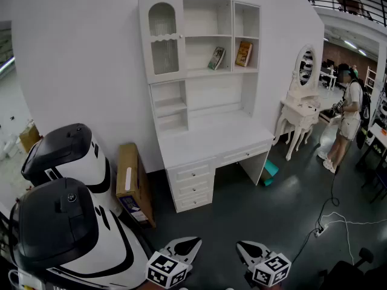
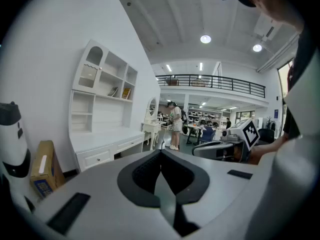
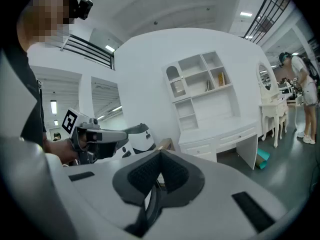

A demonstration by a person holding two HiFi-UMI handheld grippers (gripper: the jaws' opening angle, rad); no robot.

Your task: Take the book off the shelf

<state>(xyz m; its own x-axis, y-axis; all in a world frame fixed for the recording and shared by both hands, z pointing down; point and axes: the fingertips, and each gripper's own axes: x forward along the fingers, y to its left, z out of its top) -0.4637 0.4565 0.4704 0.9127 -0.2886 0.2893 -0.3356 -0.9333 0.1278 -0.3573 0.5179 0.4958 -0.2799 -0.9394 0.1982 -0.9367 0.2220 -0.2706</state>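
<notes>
Two books lean on the white shelf unit (image 1: 199,110): a greenish book (image 1: 216,58) in the middle compartment and an orange book (image 1: 243,54) in the right one. The same greenish book (image 2: 113,91) and orange book (image 2: 126,93) show small in the left gripper view, and an orange book (image 3: 220,77) in the right gripper view. Both grippers are low at the head view's bottom edge, far from the shelf. My left gripper (image 1: 189,244) has its jaws together with nothing in them. So does my right gripper (image 1: 247,248). Each one shows in the other's view: the right gripper (image 2: 220,148) and the left gripper (image 3: 127,134).
Two black-and-white machines (image 1: 63,216) stand at the left, with a cardboard box (image 1: 133,183) against the wall. A white dressing table with mirror (image 1: 300,104) is right of the desk. A person (image 1: 347,116) stands beyond it. Cables (image 1: 332,216) lie on the dark floor.
</notes>
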